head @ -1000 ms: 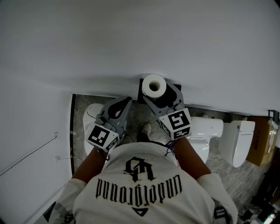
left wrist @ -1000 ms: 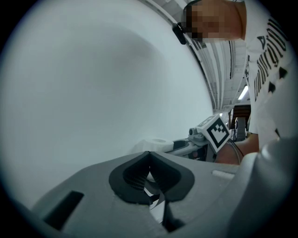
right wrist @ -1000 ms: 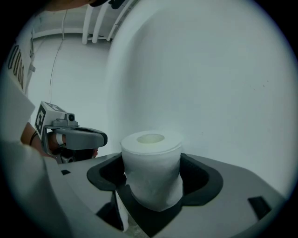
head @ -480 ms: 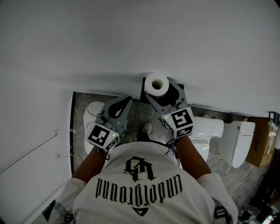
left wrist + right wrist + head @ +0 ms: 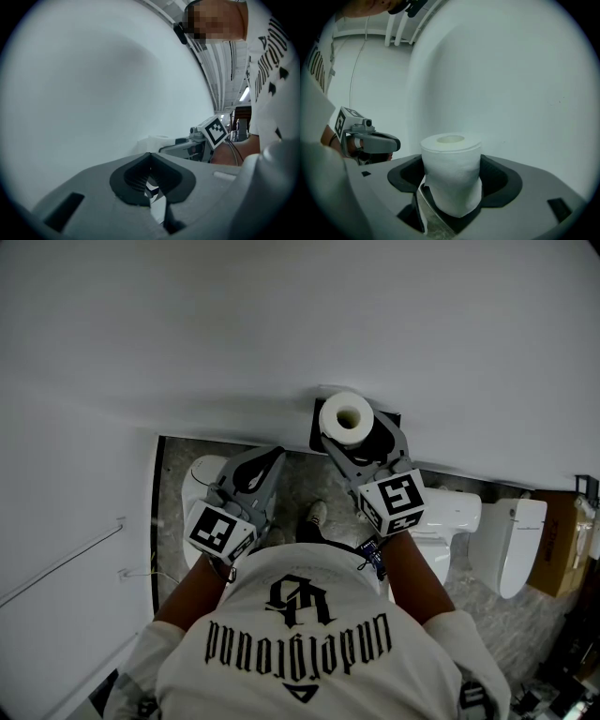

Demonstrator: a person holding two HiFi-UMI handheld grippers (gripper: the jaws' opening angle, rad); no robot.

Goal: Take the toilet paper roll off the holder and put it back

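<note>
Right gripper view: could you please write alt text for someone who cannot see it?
A white toilet paper roll stands upright, clamped between the jaws of the right gripper, against a plain pale wall. At the left, the left gripper shows with its jaws together.

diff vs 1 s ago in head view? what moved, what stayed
The right gripper, shut on the toilet paper roll, carried the roll rightward and slightly up in the head view, close along the wall. Nothing was taken hold of or let go in that time. The left gripper stayed where it was, jaws together and empty.
</note>
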